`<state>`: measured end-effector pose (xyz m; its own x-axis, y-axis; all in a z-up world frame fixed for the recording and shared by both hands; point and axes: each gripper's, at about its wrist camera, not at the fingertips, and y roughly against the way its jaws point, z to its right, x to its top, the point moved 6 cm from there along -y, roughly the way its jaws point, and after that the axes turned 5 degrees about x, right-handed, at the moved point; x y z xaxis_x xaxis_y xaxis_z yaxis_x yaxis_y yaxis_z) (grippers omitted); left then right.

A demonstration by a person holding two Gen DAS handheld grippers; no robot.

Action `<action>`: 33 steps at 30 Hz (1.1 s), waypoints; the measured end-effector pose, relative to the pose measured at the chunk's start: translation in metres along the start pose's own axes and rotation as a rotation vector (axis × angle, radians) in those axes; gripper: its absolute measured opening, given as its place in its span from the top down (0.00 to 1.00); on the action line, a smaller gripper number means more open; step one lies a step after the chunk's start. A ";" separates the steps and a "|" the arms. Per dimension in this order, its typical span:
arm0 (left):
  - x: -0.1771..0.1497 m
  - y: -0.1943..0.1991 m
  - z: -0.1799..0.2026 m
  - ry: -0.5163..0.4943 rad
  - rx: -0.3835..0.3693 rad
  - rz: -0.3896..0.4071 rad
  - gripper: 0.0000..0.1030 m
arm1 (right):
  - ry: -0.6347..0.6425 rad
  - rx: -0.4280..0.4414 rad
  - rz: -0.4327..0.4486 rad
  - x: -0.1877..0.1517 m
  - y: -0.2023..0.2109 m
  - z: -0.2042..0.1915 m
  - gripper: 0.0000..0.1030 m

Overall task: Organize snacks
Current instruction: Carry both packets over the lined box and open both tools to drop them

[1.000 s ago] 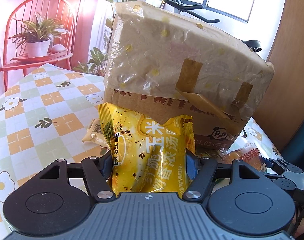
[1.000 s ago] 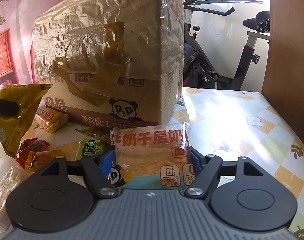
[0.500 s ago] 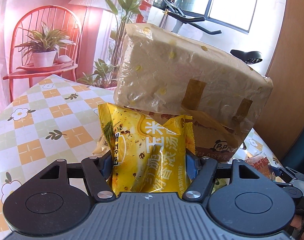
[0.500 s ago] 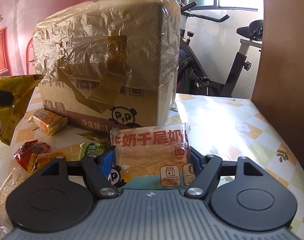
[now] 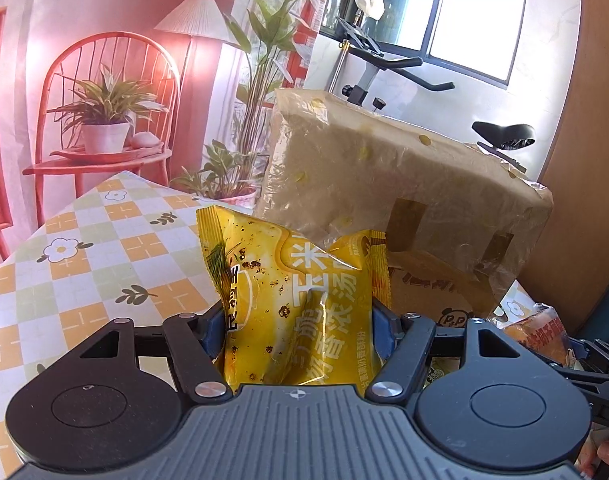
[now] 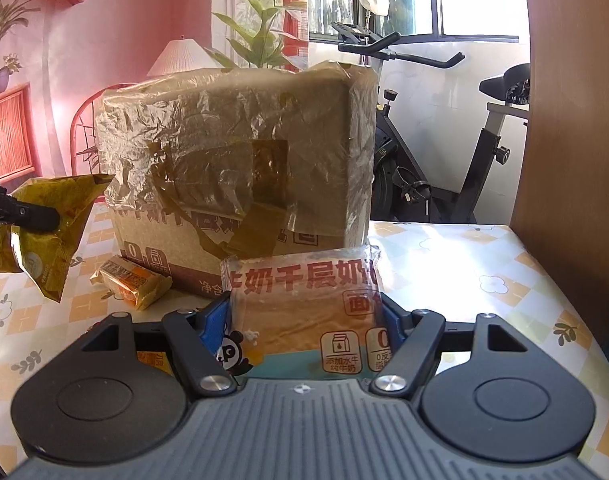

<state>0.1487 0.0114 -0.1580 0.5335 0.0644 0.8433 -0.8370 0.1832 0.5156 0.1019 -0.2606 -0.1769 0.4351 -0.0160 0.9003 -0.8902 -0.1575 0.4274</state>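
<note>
Two grippers each hold a snack above the checked tablecloth [image 6: 504,264]: the left gripper [image 5: 300,320] is clamped on a yellow soup packet [image 5: 296,304], and the right gripper [image 6: 304,316] is clamped on a clear-wrapped bread pack [image 6: 304,304]. Both packets are held upright in front of the plastic-wrapped cardboard box [image 6: 240,168] standing on the table. A small orange snack [image 6: 132,280] lies just beside the box's base.

A taped box [image 6: 240,160] is set on the desk [image 6: 484,264] (toward its far edge); a small snack pack [image 6: 130,282] is laid against its front left corner.
</note>
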 end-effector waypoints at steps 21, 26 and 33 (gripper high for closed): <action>0.078 0.035 0.028 -0.046 -0.062 0.186 0.31 | 0.016 0.068 0.226 0.111 0.050 -0.019 0.28; 0.131 0.018 0.053 -0.096 -0.082 0.232 0.31 | 0.069 0.110 0.258 0.165 0.028 -0.018 0.28; 0.186 -0.053 0.086 -0.176 -0.042 0.206 0.31 | 0.162 0.078 0.271 0.208 -0.045 -0.012 0.28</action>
<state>0.2819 -0.0707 -0.0160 0.3206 -0.0659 0.9449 -0.9179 0.2246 0.3271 0.2310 -0.2452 -0.0084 0.1507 0.0889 0.9846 -0.9551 -0.2441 0.1682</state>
